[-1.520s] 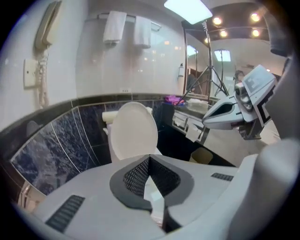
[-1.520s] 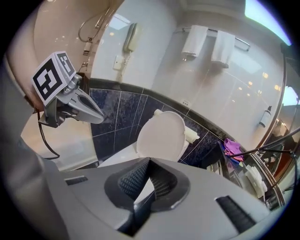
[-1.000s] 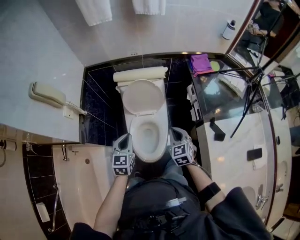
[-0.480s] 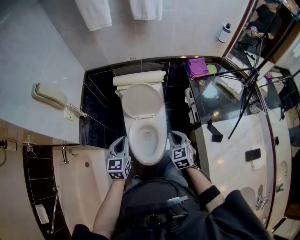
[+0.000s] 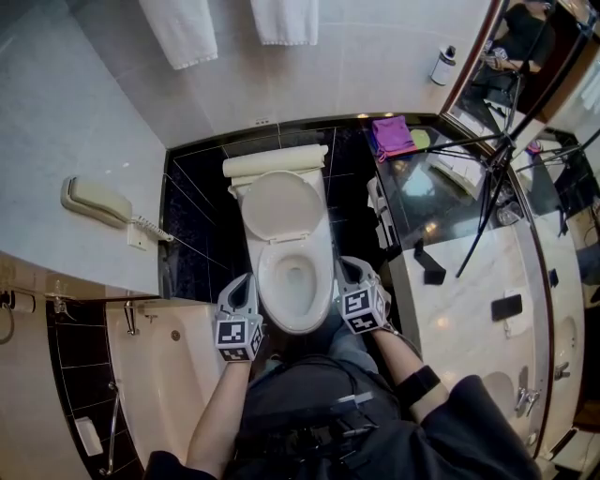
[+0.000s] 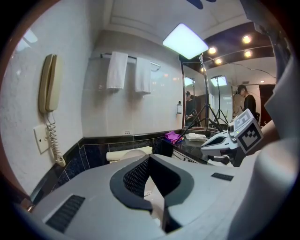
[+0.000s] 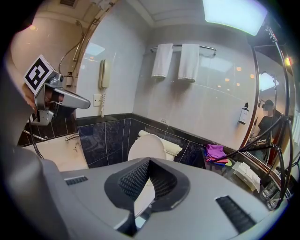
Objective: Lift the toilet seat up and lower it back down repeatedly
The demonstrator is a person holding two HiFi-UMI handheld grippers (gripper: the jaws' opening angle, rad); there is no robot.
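Observation:
The white toilet (image 5: 272, 281) stands in the middle of the head view, its oval lid (image 5: 281, 204) raised against the tank (image 5: 274, 161). I cannot tell whether the seat ring is up with the lid or down on the bowl. My left gripper (image 5: 246, 279) hangs just left of the bowl's front, shut and holding nothing. My right gripper (image 5: 345, 266) hangs just right of the bowl, also shut and holding nothing. Neither touches the toilet. In the right gripper view the raised lid (image 7: 146, 147) shows beyond the closed jaws (image 7: 149, 160), with the left gripper (image 7: 70, 99) at the far left.
A bathtub (image 5: 164, 375) lies to the left and a wall phone (image 5: 94, 199) hangs above it. A glass-topped counter (image 5: 441, 187) with a purple cloth (image 5: 394, 133) and a tripod (image 5: 497, 178) stands close on the right. Two towels (image 5: 178, 28) hang on the far wall.
The left gripper has risen a little and sits slightly further from the bowl's edge. The right gripper and the toilet lid have not moved.

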